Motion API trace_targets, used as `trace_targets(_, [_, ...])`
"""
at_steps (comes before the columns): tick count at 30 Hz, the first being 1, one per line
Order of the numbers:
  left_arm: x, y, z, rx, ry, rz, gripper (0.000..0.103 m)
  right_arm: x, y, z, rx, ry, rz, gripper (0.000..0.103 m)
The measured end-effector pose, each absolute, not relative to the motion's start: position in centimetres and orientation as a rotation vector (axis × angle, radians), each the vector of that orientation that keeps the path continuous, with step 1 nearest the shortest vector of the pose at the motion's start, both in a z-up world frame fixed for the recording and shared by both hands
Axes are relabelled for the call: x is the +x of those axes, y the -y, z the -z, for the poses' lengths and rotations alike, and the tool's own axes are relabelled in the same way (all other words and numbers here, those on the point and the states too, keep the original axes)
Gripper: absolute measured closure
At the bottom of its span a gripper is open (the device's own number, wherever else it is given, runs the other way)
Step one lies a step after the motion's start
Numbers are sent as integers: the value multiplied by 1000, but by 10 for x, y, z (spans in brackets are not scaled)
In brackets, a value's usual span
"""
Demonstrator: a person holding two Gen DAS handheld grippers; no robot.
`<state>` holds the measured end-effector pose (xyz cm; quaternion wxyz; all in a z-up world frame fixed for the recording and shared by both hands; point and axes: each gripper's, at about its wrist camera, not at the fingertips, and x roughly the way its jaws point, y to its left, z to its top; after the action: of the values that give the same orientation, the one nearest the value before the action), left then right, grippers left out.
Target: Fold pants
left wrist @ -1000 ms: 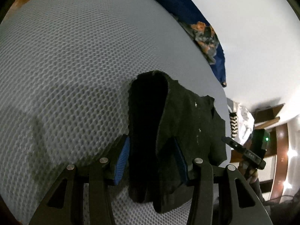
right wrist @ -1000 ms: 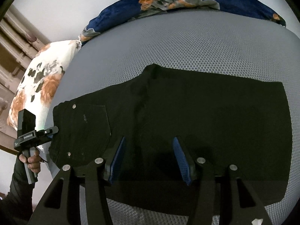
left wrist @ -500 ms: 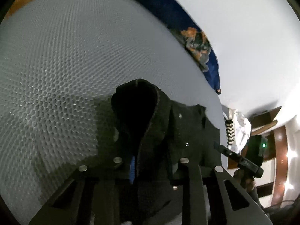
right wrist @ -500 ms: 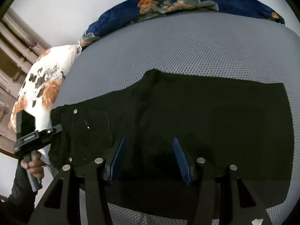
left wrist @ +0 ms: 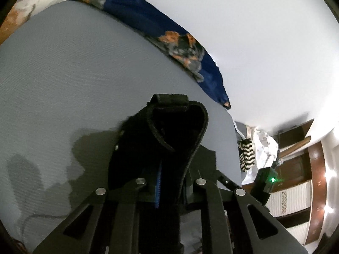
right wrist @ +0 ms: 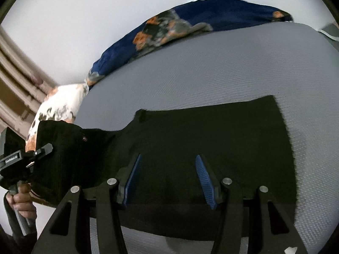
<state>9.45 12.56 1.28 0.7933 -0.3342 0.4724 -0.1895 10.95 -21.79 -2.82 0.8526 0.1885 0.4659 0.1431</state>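
Black pants [right wrist: 211,139] lie folded lengthwise across the grey mesh bed [right wrist: 211,63]. My left gripper [left wrist: 169,182] is shut on the waistband end of the pants [left wrist: 173,131] and holds it lifted off the bed, the waistband looping above the fingers. In the right wrist view the left gripper [right wrist: 27,158] shows at the far left with the raised waist end. My right gripper [right wrist: 167,177] is open and empty, its blue pads hovering over the middle of the pants near their front edge.
A navy floral blanket [right wrist: 190,21] lies along the bed's far edge by the white wall. A white floral pillow [right wrist: 57,110] sits at the left. Wooden furniture and a striped cloth [left wrist: 246,154] stand beyond the bed's end.
My left gripper closed on the waistband and lifted it off the bed. The right gripper stayed open over the pants and pulled back a little.
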Motion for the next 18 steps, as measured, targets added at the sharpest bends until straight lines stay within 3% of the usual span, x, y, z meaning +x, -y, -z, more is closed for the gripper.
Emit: trace_targets(18, [132,54,20,-489,-1160,433,86,83,308,48,544,-916,-180,51])
